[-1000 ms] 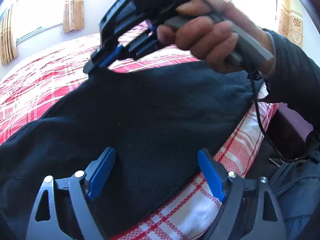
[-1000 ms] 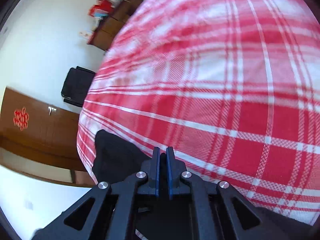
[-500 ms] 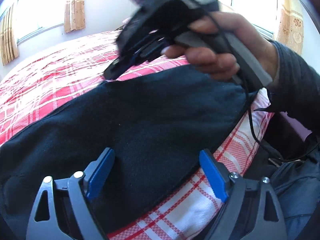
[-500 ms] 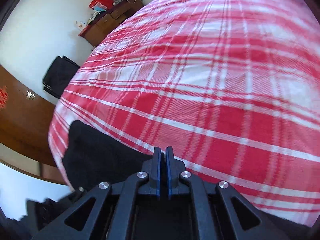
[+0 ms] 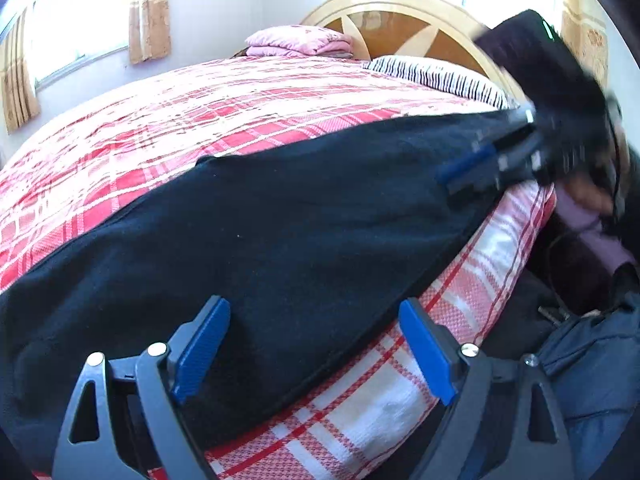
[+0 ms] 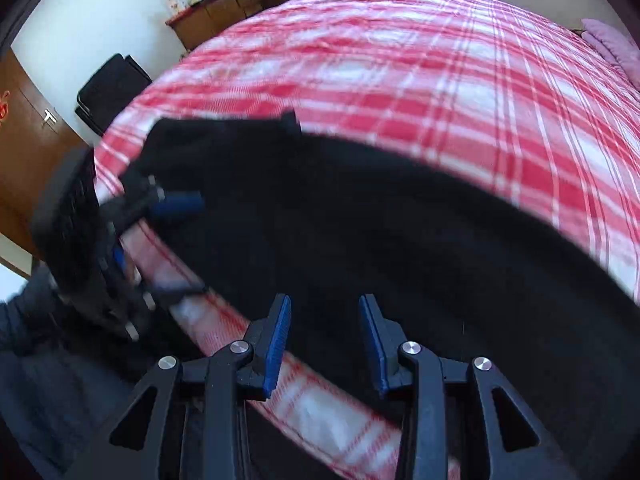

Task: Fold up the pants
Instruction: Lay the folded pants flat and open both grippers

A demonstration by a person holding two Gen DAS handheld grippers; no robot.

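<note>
On the bed (image 5: 240,92), pants (image 5: 280,220) lie flat, barely folded.
I hold left gripper (image 5: 316,352) spread; right gripper (image 6: 324,340) has just been opening, nothing pinched.

We see the black pants (image 5: 280,216) lying flat and stretched lengthwise along the near edge of the red plaid bed (image 5: 224,108).

Black left gripper (image 5: 314,354) and right gripper (image 6: 325,342) frames, ridged blue pads (image 5: 199,350), silver screw heads, triangular cut-outs, black cable, dark padded jacket sleeve (image 6: 24,320)
</note>
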